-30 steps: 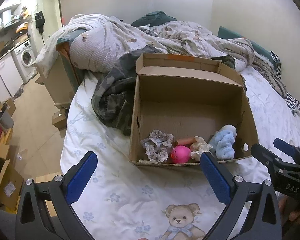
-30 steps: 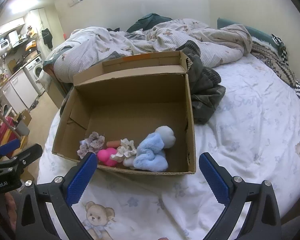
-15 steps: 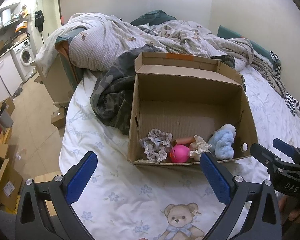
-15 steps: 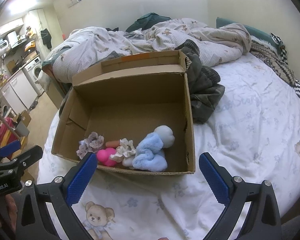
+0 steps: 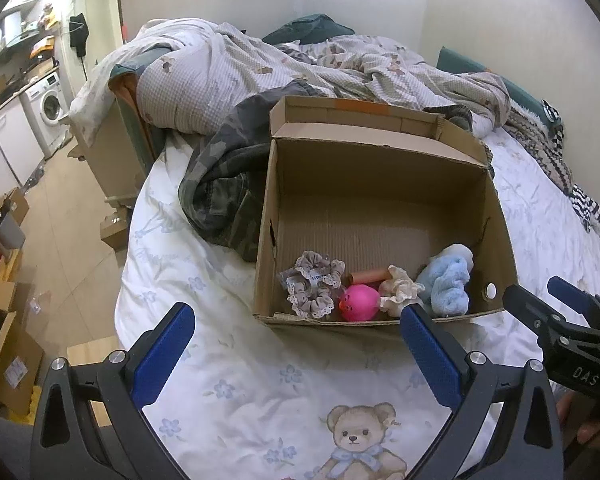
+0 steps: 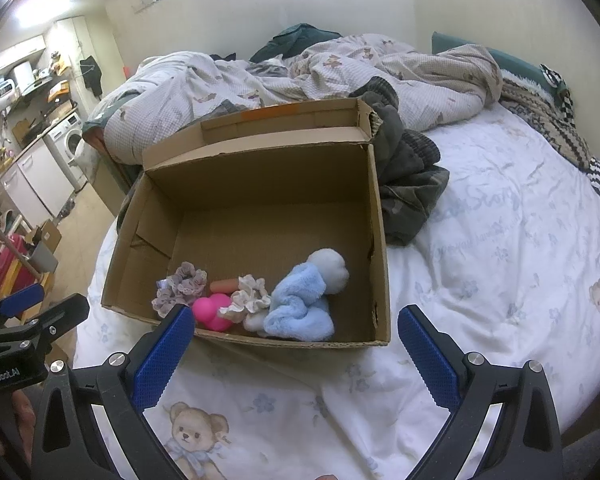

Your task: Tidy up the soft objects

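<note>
Both the left gripper (image 5: 296, 344) and the right gripper (image 6: 294, 346) hover with blue-padded fingers spread wide, holding nothing. The soft things lie crowded along the near wall of the open brown cardboard box (image 6: 260, 184), lower centre of each view: a grey frilled scrunchie (image 6: 180, 286), a pink rubbery ball toy (image 6: 212, 312), a cream scrunchie (image 6: 246, 300) and a fluffy blue-and-white plush (image 6: 300, 308). Because they touch, a pinch on one could likely drag a neighbour along. The box rests on soft bedding (image 6: 480, 260), so a push may tip or slide it.
</note>
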Demonstrator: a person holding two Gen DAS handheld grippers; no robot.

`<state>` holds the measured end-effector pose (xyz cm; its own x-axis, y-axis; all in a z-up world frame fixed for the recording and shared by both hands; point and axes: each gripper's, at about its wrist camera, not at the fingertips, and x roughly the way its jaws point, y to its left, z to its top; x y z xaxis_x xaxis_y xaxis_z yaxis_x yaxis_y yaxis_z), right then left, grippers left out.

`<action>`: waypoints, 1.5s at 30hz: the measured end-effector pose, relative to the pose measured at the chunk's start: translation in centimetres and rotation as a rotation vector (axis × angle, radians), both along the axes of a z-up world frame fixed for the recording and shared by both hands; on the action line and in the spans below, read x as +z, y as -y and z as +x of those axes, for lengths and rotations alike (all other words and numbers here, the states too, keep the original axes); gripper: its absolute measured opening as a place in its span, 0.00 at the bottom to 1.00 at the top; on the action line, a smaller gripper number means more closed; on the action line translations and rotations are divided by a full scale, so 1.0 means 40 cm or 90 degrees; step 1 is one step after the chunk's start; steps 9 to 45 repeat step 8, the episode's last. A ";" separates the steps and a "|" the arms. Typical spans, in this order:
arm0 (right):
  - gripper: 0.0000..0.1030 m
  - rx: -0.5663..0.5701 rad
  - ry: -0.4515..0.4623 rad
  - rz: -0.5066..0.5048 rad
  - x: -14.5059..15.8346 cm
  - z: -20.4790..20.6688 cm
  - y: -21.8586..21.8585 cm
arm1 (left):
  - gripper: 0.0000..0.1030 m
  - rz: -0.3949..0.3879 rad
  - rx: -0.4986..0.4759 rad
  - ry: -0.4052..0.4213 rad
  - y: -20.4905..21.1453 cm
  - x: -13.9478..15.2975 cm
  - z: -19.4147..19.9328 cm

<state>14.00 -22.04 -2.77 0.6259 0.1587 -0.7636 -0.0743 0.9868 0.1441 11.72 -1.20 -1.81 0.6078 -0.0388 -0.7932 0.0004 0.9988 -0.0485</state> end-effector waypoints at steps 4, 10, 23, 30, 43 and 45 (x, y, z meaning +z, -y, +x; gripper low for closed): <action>1.00 0.000 0.000 -0.001 0.001 -0.001 -0.001 | 0.99 -0.006 -0.002 -0.003 0.000 -0.003 0.001; 1.00 0.004 0.001 -0.001 -0.002 -0.001 -0.005 | 0.99 -0.012 -0.002 -0.009 0.002 -0.009 0.002; 1.00 0.004 0.001 -0.001 -0.002 -0.001 -0.005 | 0.99 -0.012 -0.002 -0.009 0.002 -0.009 0.002; 1.00 0.004 0.001 -0.001 -0.002 -0.001 -0.005 | 0.99 -0.012 -0.002 -0.009 0.002 -0.009 0.002; 1.00 0.004 0.001 -0.001 -0.002 -0.001 -0.005 | 0.99 -0.012 -0.002 -0.009 0.002 -0.009 0.002; 1.00 0.004 0.001 -0.001 -0.002 -0.001 -0.005 | 0.99 -0.012 -0.002 -0.009 0.002 -0.009 0.002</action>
